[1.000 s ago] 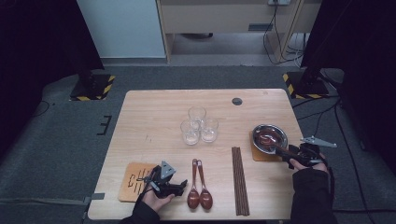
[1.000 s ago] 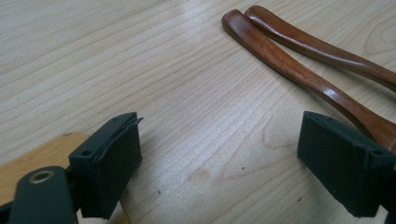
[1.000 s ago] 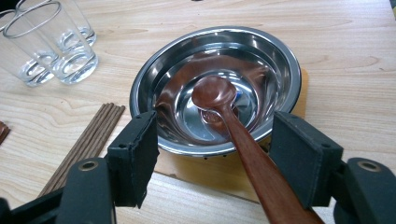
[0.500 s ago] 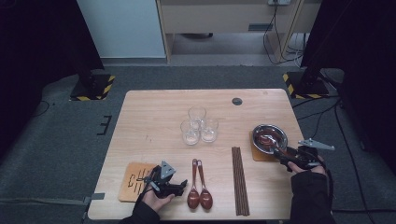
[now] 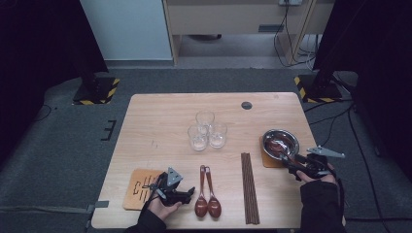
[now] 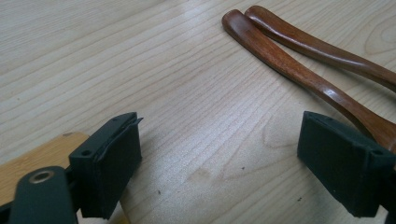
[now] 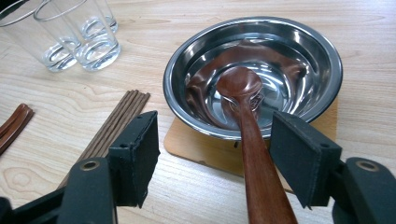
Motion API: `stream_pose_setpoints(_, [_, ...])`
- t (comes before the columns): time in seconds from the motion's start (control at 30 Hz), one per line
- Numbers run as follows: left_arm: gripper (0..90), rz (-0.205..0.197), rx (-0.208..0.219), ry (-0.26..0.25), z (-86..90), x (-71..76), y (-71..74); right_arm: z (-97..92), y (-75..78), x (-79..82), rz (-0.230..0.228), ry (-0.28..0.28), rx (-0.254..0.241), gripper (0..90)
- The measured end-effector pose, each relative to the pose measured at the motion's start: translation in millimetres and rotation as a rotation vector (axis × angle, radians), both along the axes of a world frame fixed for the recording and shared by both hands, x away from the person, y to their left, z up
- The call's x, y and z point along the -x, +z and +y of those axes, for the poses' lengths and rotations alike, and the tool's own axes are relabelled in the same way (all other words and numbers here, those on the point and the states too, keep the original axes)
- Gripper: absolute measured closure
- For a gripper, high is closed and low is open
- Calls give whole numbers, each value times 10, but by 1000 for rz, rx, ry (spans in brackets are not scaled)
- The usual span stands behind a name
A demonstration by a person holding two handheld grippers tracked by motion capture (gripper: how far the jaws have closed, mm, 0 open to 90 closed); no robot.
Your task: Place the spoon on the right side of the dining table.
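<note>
At the right, a wooden spoon [image 7: 252, 140] rests in the steel bowl [image 7: 322, 51]; the right gripper [image 7: 215, 149] gapes around its handle, gripping nothing. Left gripper [image 6: 219, 163] stands open, empty.

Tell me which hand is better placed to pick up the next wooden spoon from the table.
Left. Its open claw sits right beside the two spoons, while the right claw is over by the bowl.
</note>
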State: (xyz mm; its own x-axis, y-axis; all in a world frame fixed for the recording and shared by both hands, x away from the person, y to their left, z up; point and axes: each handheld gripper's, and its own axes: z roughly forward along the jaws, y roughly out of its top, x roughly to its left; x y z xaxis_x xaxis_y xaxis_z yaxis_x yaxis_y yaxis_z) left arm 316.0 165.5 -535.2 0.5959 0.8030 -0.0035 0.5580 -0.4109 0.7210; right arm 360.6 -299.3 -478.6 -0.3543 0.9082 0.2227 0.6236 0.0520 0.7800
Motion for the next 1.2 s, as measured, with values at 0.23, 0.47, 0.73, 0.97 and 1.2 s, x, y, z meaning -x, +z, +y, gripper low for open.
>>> stream_pose_setpoints(0.23, [124,0,0,1,0,0,0,67,5,21,-1,17,-1,338])
stream_pose_setpoints(0.47, [124,0,0,1,0,0,0,124,-8,24,3,31,-5,344])
stream_pose_setpoints(0.73, [124,0,0,1,0,0,0,189,-5,22,-2,50,0,344])
stream_pose_setpoints(0.97, [124,0,0,1,0,0,0,244,-8,21,1,59,-1,341])
stream_pose_setpoints(1.2, [124,0,0,1,0,0,0,252,-10,18,-6,59,-5,344])
